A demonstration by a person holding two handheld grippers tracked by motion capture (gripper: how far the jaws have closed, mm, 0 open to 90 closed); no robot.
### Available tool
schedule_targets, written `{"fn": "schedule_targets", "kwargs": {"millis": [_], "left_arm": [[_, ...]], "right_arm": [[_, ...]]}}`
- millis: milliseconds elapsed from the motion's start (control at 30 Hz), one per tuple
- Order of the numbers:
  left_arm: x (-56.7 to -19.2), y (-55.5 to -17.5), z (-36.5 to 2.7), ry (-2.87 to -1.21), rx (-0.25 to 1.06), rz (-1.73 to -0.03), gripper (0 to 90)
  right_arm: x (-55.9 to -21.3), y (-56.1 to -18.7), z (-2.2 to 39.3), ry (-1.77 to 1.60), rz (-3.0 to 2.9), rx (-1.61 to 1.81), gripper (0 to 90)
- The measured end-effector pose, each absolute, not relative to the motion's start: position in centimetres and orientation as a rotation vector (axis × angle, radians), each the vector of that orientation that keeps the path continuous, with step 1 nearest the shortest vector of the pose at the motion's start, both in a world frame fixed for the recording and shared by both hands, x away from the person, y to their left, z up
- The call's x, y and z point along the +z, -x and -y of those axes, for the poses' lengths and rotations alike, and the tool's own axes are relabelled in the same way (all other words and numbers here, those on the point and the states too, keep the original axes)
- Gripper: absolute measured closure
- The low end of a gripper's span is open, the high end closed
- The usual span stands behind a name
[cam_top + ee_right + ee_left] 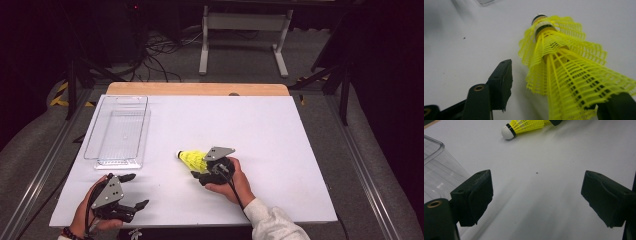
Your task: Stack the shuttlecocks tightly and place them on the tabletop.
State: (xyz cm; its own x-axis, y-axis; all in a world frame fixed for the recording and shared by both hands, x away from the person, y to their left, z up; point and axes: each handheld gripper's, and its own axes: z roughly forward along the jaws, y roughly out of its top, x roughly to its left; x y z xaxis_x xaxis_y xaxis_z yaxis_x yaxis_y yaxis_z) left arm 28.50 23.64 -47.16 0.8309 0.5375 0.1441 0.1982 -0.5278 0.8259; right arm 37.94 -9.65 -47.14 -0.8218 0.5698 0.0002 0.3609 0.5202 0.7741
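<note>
in the middle of the high view a yellow shuttlecock (191, 159) lies on its side on the white table (280, 150), its white tip toward the left. the right gripper (206, 172) has it between its parted jaws, one jaw clearly off the skirt. at lower left the left gripper (134, 190) hangs wide open with nothing in it, below a clear plastic tray (118, 131).

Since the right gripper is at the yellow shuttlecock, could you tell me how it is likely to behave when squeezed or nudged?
The shuttlecock looks like thin open plastic mesh, so its skirt will probably flex under the pads and weigh very little. Lying on its side on the white table, with a rounded white tip, it may roll in an arc if pushed.
</note>
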Motion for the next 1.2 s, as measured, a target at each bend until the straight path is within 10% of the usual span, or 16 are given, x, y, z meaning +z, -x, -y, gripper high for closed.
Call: {"fn": "schedule_targets", "kwargs": {"millis": [633,1200], "left_arm": [[-47.2,-28.5,-23.6,-2.122,0.484,-0.542,11.6],[-47.2,-28.5,-23.8,-2.123,0.483,-0.538,11.6]], "right_arm": [[-47.3,-38.0,8.5,-0.984,-2.419,1.241,35.4],[-47.1,-38.9,7.6,-1.085,-2.283,1.111,78.9]]}}
